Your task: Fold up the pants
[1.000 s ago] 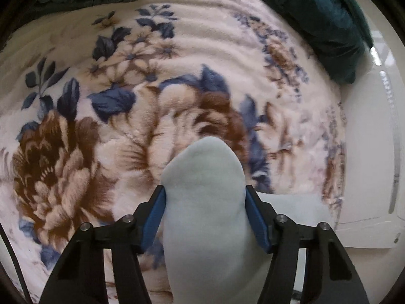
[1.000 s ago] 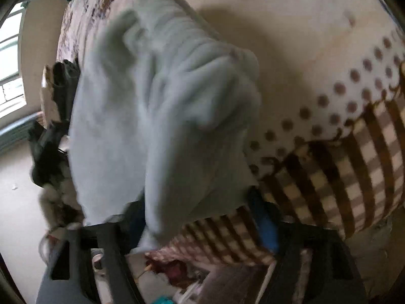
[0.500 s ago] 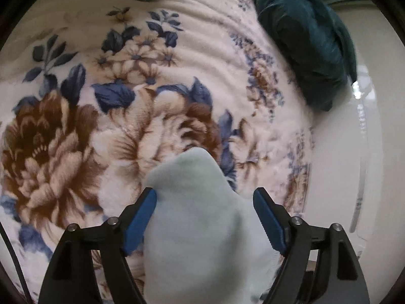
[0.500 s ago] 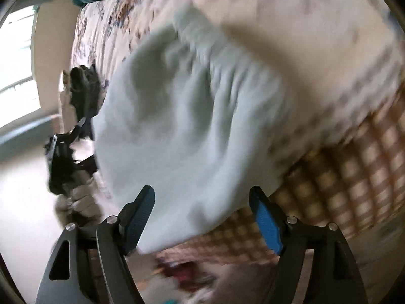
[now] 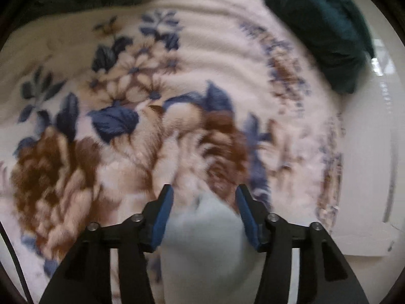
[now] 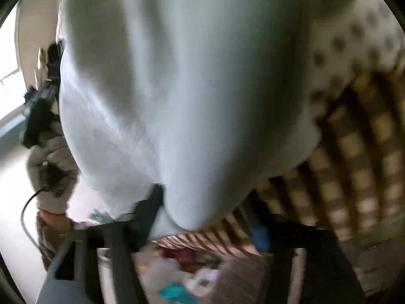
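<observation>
The pale blue pants (image 5: 205, 238) lie over the flowery blanket (image 5: 177, 88), bunched between the wide-open blue fingers of the left gripper (image 5: 204, 202), while blur hides whether the right gripper (image 6: 207, 217) grips them.

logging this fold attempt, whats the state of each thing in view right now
pale blue fleece pants: bunched, hanging between both grippers, not folded flat
left gripper: jaws parted, pants fabric bulging between them
right gripper: blurred, pants draped over it, grip cannot be told
floral plush blanket: spread flat on the bed
dark teal cloth: crumpled at the blanket's edge
</observation>
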`<state>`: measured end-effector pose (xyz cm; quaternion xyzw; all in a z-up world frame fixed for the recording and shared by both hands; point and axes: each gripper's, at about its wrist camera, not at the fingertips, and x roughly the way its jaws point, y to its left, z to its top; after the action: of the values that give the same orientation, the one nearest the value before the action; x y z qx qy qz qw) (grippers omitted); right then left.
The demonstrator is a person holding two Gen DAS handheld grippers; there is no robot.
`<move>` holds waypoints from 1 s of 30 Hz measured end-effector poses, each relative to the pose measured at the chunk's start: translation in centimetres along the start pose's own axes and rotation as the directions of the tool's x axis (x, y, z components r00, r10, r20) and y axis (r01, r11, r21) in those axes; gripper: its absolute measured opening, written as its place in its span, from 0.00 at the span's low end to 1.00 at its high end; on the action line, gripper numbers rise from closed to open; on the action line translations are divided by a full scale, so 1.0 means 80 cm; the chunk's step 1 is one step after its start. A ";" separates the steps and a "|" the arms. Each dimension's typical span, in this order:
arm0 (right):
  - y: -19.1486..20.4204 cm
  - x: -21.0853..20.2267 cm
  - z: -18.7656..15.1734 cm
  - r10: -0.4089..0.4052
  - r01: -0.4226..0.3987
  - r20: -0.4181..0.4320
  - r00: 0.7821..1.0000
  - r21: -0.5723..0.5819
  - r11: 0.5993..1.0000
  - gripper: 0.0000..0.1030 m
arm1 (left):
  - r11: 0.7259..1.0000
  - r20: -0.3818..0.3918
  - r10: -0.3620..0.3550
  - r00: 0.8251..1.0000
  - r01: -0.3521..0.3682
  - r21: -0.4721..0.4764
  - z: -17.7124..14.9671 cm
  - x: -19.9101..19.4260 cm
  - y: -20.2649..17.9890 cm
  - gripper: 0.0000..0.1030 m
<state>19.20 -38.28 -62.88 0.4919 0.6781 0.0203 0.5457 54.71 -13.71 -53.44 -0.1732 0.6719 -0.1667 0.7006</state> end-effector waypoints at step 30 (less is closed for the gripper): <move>0.372 0.137 0.044 -0.768 0.464 0.254 0.588 -0.884 0.063 0.75 | 0.992 0.116 -0.120 0.986 0.123 -0.023 -0.302 -0.033 0.022 0.67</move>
<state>41.90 -17.18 -55.41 -0.2335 0.7638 0.2103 0.5639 30.47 -11.42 -52.83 -0.2336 0.6210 -0.1888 0.7239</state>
